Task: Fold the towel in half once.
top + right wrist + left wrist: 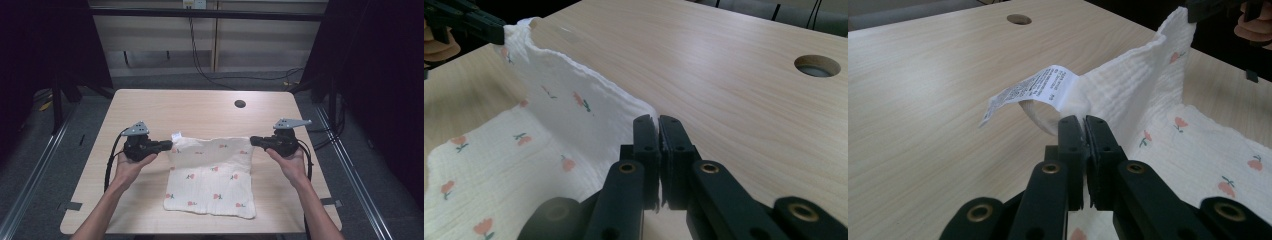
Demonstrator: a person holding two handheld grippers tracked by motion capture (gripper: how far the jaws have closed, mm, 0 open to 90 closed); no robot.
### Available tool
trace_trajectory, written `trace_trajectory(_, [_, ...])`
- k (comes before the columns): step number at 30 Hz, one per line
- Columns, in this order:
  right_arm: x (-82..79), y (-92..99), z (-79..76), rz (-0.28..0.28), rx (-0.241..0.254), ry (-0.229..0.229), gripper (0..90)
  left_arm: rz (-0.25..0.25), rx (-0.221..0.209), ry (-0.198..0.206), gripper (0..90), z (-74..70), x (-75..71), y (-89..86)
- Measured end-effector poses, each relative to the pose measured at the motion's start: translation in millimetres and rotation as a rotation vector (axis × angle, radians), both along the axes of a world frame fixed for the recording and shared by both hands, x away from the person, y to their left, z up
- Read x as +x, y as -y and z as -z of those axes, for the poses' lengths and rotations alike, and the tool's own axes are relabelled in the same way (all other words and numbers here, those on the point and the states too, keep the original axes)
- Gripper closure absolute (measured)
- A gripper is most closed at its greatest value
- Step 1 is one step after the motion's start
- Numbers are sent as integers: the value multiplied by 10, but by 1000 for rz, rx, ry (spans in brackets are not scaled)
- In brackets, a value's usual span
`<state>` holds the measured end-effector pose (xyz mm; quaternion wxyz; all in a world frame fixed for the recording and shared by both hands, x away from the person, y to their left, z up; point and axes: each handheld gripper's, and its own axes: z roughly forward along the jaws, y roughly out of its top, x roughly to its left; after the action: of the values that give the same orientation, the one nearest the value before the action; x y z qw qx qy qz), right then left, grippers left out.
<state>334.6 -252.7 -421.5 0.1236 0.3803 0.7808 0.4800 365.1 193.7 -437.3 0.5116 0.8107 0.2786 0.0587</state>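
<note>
Observed a white crinkled muslin cloth printed with small red flowers (212, 177) lying on a pale wood-grain table (200, 107), near half flat, far edge lifted clear of the surface. Left gripper (167, 146) pinching the far-left corner, jaws pressed together on fabric just beside a white printed care label (1030, 92) sticking out toward the tabletop. Right gripper (256, 141) pinching the far-right corner likewise, jaws pressed tight; how much fabric sat between them could not be judged with confidence. Far edge stretched fairly taut between the two grips. Apparently the start of a fold. Recommended: keep both corners level and equally tensioned, carry them toward the near edge together, align corner on corner before releasing. Round cable hole (240, 104) noted beyond the cloth, well apart.
</note>
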Motion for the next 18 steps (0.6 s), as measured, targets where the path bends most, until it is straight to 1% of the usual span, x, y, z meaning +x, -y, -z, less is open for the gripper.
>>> trace_trajectory(4, [-103, 1, -33, -8, -1, 9, 872, 15, 19, 8, 867, -25, -83, 2])
trace_trajectory(7, [-173, -3, -39, -15, -9, 11, 872, 13, 28, 19, 867, -54, -136, -13])
trace_trajectory(10, [-237, -8, -42, -25, -20, 10, 872, 22, 19, 26, 866, -97, -184, -19])
trace_trajectory(11, [-257, -8, -46, -26, -31, 9, 872, 29, 19, 27, 866, -107, -199, -15])
trace_trajectory(13, [-295, -8, -58, -29, -37, 12, 872, 30, 31, 29, 866, -125, -226, -15])
trace_trajectory(16, [-358, -13, -93, -41, -40, 20, 872, 33, 31, 35, 866, -147, -273, -24])
trace_trajectory(18, [-402, -21, -119, -50, -46, 23, 872, 38, 49, 42, 866, -158, -301, -27])
